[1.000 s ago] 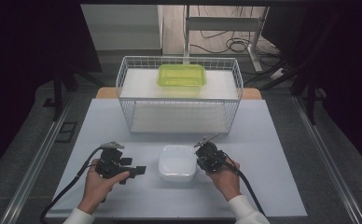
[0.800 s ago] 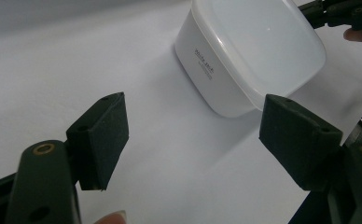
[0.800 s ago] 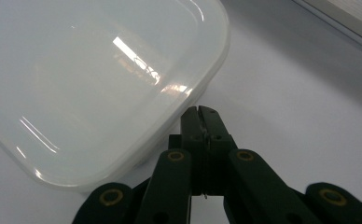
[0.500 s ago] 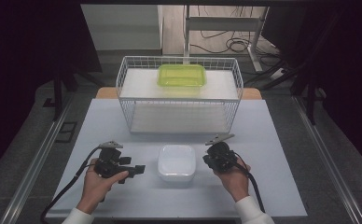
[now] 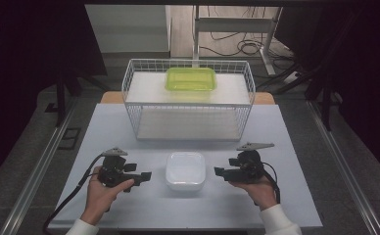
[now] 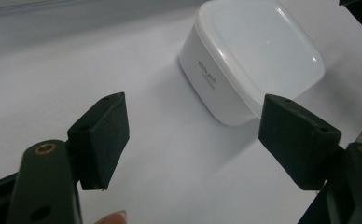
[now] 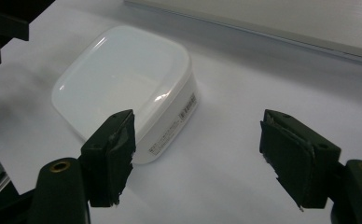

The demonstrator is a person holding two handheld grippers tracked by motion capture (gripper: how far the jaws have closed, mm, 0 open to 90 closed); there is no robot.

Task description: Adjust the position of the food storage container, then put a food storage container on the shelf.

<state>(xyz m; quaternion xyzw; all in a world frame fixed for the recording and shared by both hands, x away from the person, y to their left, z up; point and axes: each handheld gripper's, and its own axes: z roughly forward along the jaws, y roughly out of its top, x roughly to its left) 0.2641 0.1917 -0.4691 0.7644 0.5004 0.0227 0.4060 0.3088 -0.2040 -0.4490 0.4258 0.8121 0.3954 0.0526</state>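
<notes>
From above, we see the white tub (image 5: 185, 170) lying between our left gripper (image 5: 141, 176) and right gripper (image 5: 221, 172), lid on, touching neither. In the left gripper view its rounded, glossy lid gleams beyond spread jaws. In the right gripper view, jaws just sprung apart, nothing between them.

each hand carries a black gripper, the left gripper (image 5: 144, 176) and the right gripper (image 5: 221, 172), each topped by a grey three-cornered plate and trailing a black cable toward the person's side; white sleeve cuffs cover both wrists. in the gripper views the fingers (image 6: 102, 135) are flat, black, rectangular pads with small round holes near the edges, mounted on black arms that bear a brass-coloured ringed hole. the pad edges of the right gripper's fingers (image 7: 111, 151) look frayed and chipped.
</notes>
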